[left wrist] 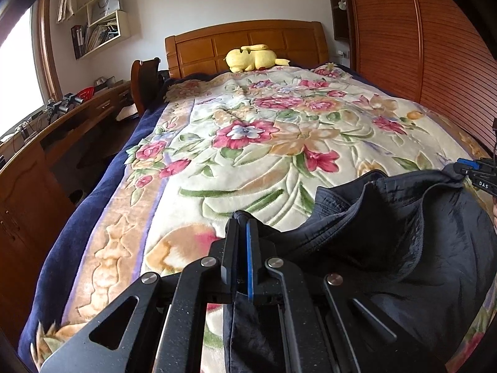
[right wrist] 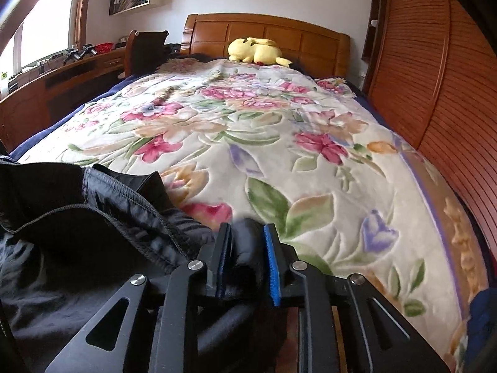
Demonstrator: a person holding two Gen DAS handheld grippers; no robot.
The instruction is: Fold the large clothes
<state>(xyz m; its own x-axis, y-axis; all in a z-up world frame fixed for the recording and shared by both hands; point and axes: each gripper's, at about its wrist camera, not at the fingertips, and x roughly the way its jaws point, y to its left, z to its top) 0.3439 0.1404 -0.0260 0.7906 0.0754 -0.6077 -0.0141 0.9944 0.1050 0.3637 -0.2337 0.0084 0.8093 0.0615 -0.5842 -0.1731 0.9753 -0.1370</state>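
A bed covered by a cream floral blanket (left wrist: pixel 248 143) fills both wrist views, with a wooden headboard (left wrist: pixel 245 43) at the far end and a yellow plush toy (left wrist: pixel 248 57) lying against it. A dark navy garment (left wrist: pixel 388 227), made of thin crinkled fabric, lies bunched on the near end of the blanket, stretched between the two handheld tools. The left gripper (left wrist: pixel 244 217) has its jaws pressed together, pinching an edge of the garment between the black pad and the blue pad; cloth hangs down below the fingers. The right gripper (right wrist: pixel 247 233) stands partly parted, its blue-padded jaws a narrow gap apart with a fold of the dark garment sitting between them; whether the pads press on the cloth cannot be told. In the left wrist view the right gripper shows at the far right edge, at the garment's other corner. A wooden desk (left wrist: pixel 28 161) runs along the left side of the bed, and slatted wooden wardrobe doors (left wrist: pixel 419 37) stand on the right.
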